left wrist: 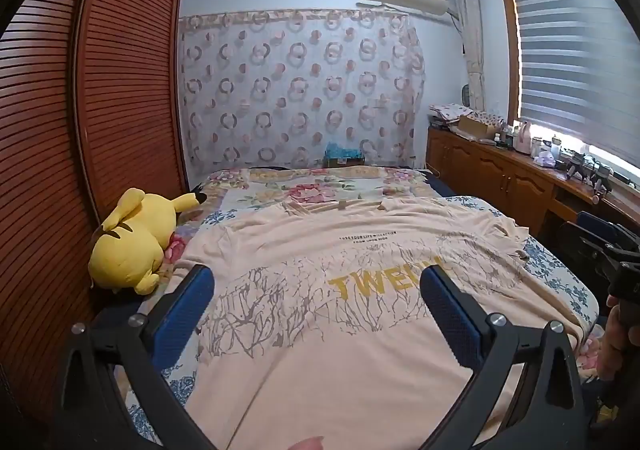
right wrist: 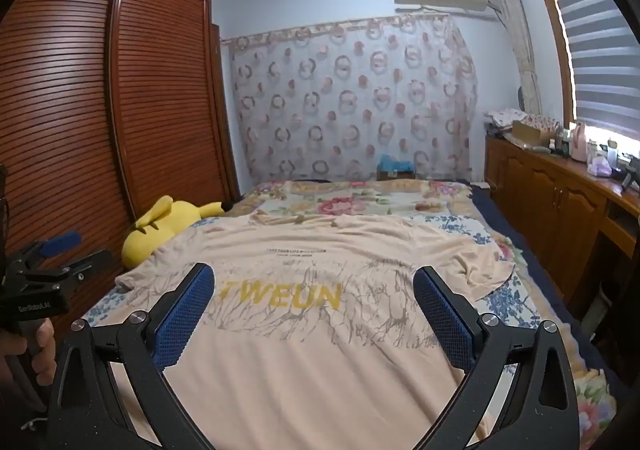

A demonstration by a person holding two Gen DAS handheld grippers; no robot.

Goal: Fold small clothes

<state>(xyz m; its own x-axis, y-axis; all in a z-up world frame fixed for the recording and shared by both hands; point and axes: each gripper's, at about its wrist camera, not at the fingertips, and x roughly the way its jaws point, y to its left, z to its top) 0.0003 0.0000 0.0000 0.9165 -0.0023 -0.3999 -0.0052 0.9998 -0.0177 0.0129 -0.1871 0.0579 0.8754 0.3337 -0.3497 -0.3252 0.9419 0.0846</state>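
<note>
A peach T-shirt (left wrist: 320, 290) printed "TWEUN" lies spread flat, front up, on the floral bed (left wrist: 560, 278), filling the centre and lower frame of both views. The left claw (left wrist: 316, 302) stands apart, holding nothing, above the shirt's lower half. The right claw (right wrist: 314, 302) likewise stands apart and empty. A yellow plush toy (left wrist: 128, 246) lies at centre left, beside the shirt's edge.
</note>
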